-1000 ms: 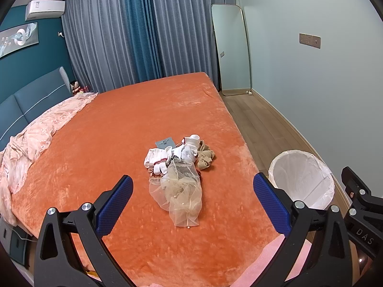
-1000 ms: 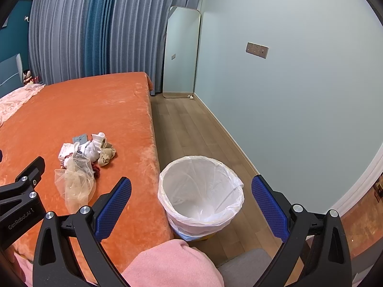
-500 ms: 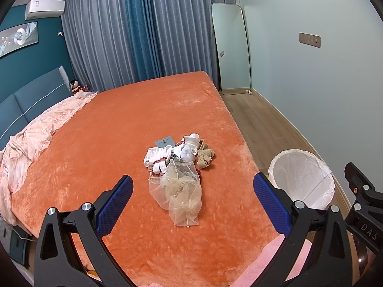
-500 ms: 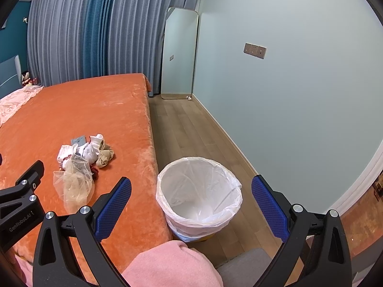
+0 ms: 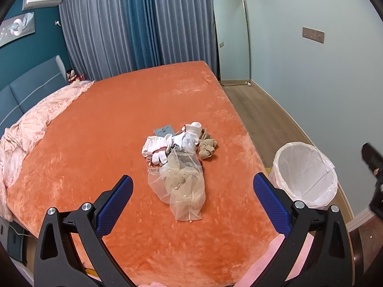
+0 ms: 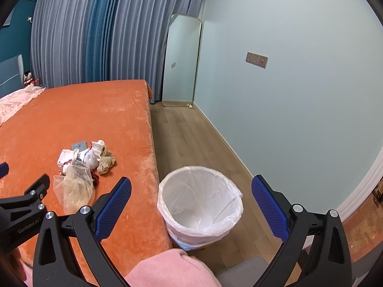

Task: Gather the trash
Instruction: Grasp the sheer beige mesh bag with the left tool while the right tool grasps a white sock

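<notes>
Straight ahead of the left gripper (image 5: 192,199), between its spread blue pads (image 5: 115,205), lies a small heap of trash (image 5: 179,157) on the orange bed (image 5: 107,124). Both jaws stand wide apart and hold nothing. Nearest the fingers is a crumpled sheer mesh bag (image 5: 184,189) with small beads on it; just beyond it, touching, sit white socks (image 5: 155,147), and a beige bundle (image 5: 207,146) lies off toward the right pad. A small grey card (image 5: 164,130) rests at the far edge of the heap. Far to the left of this gripper, a pale pink blanket (image 5: 31,129) lies along the bed's edge by the blue headboard (image 5: 26,86).

Off to the right of the left gripper, on the wooden floor (image 5: 253,110) just beside the bed, stands a bin lined with a white bag (image 5: 305,174). The right gripper (image 6: 191,209) points at that bin (image 6: 199,203), which sits between its blue pads (image 6: 268,208); these jaws too are wide apart and hold nothing. From this side the heap (image 6: 83,162) lies ahead and to the left, well apart from the bin. Beyond both grippers, grey and blue curtains (image 6: 79,35) hang behind the bed, and a tall mirror (image 6: 180,59) leans in the corner.
</notes>
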`<state>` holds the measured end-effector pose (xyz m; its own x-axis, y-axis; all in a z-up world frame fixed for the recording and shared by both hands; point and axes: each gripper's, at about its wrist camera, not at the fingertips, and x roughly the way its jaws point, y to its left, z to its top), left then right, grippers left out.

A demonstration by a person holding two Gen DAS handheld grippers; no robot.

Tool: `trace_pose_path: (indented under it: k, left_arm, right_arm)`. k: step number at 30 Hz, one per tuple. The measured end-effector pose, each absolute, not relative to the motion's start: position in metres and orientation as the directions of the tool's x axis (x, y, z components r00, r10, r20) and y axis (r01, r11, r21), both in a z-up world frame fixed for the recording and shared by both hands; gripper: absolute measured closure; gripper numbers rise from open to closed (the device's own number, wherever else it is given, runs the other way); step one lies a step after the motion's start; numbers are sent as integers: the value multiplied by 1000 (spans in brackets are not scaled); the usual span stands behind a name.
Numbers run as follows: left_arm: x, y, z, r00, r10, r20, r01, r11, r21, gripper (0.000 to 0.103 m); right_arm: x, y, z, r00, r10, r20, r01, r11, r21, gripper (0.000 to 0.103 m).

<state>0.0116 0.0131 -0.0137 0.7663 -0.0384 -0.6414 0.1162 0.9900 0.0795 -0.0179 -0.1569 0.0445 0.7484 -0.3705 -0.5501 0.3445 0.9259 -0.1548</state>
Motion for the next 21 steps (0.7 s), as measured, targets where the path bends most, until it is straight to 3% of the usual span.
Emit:
trace_pose_path:
  k: [12,21]
  left_arm:
    - [58,89,-80,649,-48,-759,47,999,-23,7]
    - [97,90,-136,547,-123,-828,62,992,-107,7]
  right_arm:
    - [9,-130,11,740,-318,-593,327,940,-96,7]
    - [37,-117,-24,685,-278,-673,312,947,-74,7]
